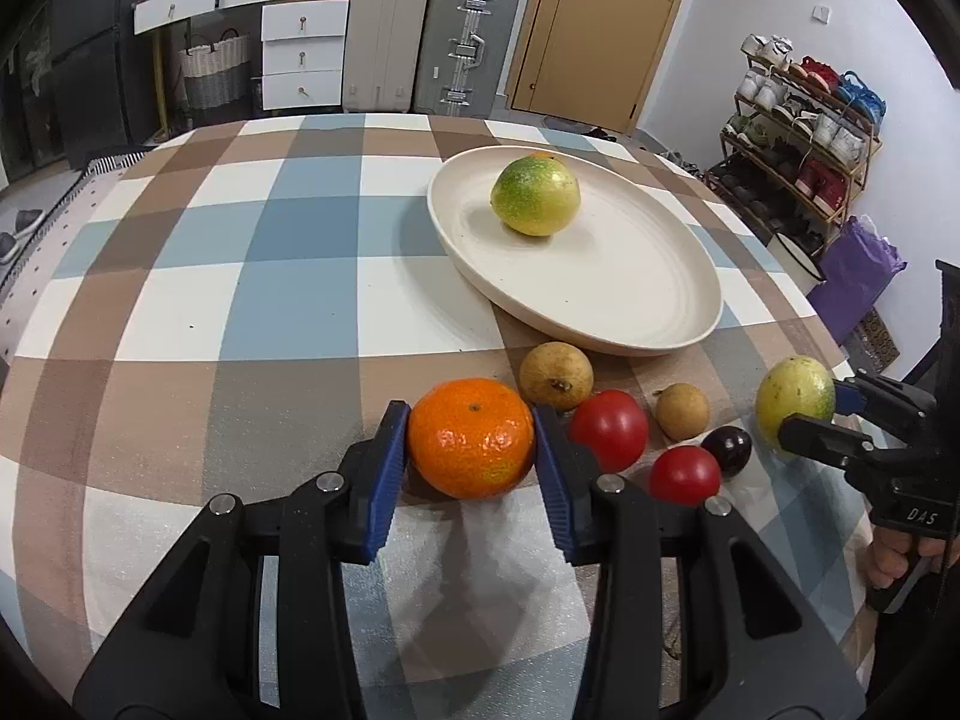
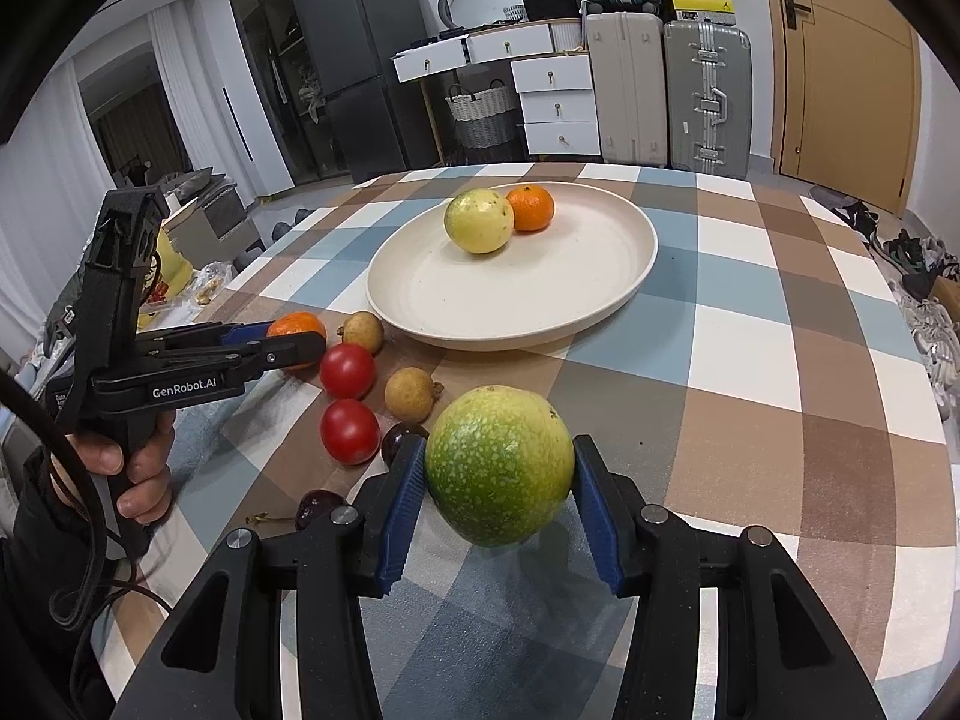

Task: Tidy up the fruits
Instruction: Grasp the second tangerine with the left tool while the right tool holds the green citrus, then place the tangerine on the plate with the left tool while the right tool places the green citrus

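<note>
My left gripper (image 1: 471,423) is shut on an orange mandarin (image 1: 471,438) that rests on the checked tablecloth, a blue pad pressing each side. The right wrist view shows this gripper (image 2: 297,339) from the side. My right gripper (image 2: 501,465) is shut on a speckled green-yellow fruit (image 2: 499,465) near the table's front edge; the same pair shows at the right of the left wrist view (image 1: 810,414). Beyond lies a cream plate (image 1: 600,300) holding a similar green-yellow fruit (image 2: 479,221) and a small mandarin (image 2: 530,208).
Between the two grippers lie two red tomatoes (image 1: 609,429) (image 1: 685,474), two brown longans (image 1: 556,375) (image 1: 682,411) and a dark cherry (image 1: 727,450). Another cherry (image 2: 318,507) sits by my right gripper's left finger. A hand (image 2: 144,468) holds the left gripper's handle.
</note>
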Demonstrator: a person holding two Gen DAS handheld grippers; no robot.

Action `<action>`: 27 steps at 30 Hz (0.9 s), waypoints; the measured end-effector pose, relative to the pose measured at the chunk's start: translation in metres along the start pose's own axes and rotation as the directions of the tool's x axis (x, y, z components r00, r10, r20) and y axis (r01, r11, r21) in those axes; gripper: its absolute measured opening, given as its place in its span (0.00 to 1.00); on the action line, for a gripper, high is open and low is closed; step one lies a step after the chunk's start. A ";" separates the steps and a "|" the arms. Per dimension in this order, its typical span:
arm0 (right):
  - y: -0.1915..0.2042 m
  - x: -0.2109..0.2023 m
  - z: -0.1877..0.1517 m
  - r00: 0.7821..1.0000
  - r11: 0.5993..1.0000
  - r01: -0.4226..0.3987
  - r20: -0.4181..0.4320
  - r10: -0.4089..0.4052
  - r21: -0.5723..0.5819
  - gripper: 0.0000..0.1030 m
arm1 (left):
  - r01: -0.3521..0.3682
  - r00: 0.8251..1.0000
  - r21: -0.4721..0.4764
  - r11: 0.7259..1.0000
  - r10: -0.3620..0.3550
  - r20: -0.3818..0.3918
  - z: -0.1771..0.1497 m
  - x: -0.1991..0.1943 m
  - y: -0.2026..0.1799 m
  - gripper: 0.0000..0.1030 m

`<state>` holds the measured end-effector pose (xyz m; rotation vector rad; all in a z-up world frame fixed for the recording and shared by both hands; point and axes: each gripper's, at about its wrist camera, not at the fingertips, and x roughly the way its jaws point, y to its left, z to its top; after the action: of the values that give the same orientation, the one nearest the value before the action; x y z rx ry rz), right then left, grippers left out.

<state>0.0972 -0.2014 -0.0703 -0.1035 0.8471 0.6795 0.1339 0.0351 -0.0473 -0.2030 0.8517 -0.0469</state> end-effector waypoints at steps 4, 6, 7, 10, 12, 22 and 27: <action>0.000 0.000 0.000 1.000 1.000 0.000 0.001 0.000 -0.002 0.48 | 0.002 1.000 0.003 1.000 -0.002 0.009 -0.001 -0.001 0.000 0.37; 0.000 0.000 0.000 1.000 1.000 -0.002 0.003 0.002 -0.002 0.48 | -0.002 1.000 0.004 1.000 0.002 0.019 -0.001 -0.003 0.000 0.37; 0.000 0.001 0.000 1.000 1.000 -0.001 0.004 0.001 -0.002 0.48 | -0.004 1.000 0.005 1.000 0.004 0.025 -0.001 -0.004 0.000 0.37; -0.001 0.000 0.001 1.000 1.000 -0.001 0.007 0.001 0.000 0.48 | -0.004 0.999 0.006 1.000 0.003 0.037 -0.003 -0.008 -0.001 0.37; -0.001 -0.001 0.002 1.000 1.000 0.001 0.016 -0.001 0.001 0.48 | -0.001 0.999 0.008 1.000 0.001 0.048 -0.002 -0.012 -0.002 0.36; -0.004 -0.003 0.010 0.999 1.000 -0.016 0.037 0.015 0.022 0.48 | -0.023 0.992 0.037 0.999 0.018 0.122 0.007 -0.037 -0.010 0.37; -0.001 -0.008 0.024 0.998 1.000 -0.007 0.064 0.006 0.014 0.48 | -0.026 0.990 0.050 0.998 0.019 0.143 0.019 -0.044 -0.015 0.37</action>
<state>0.1097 -0.1980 -0.0480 -0.0663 0.7910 0.6797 0.1193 0.0288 0.0006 -0.1462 0.7096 -0.0332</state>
